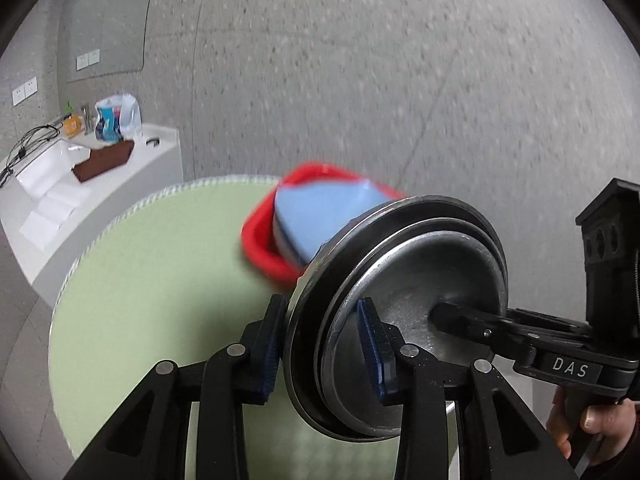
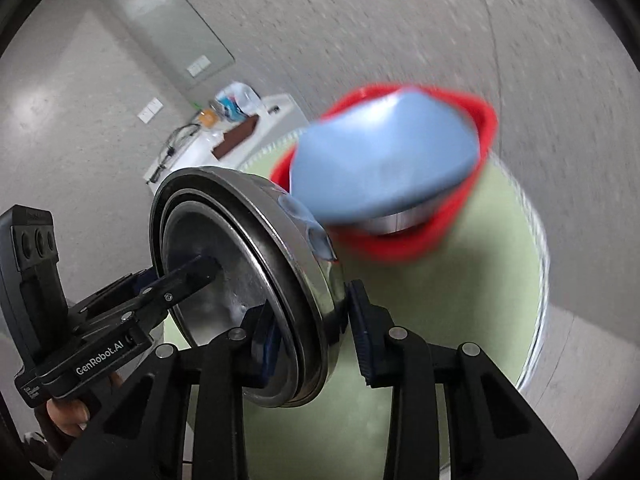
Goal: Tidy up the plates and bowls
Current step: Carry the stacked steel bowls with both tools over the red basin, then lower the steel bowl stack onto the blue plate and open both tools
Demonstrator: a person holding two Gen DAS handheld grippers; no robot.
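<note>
Left wrist view: both tongs, left and right, clench the stacked steel bowls above the tabletop; next, probably carry them level.

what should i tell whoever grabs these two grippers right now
Left gripper: shut on the rim of the stacked steel bowls, near side.
Right gripper: shut on the same stack's rim, opposite side.
The stack is tilted on edge, held in the air over the green round table.
Blue plates already sit in the red basin at the table's far edge.
Done: the stack is gripped and lifted.
Left: carry it over and set it down, probably with the plates.
</note>
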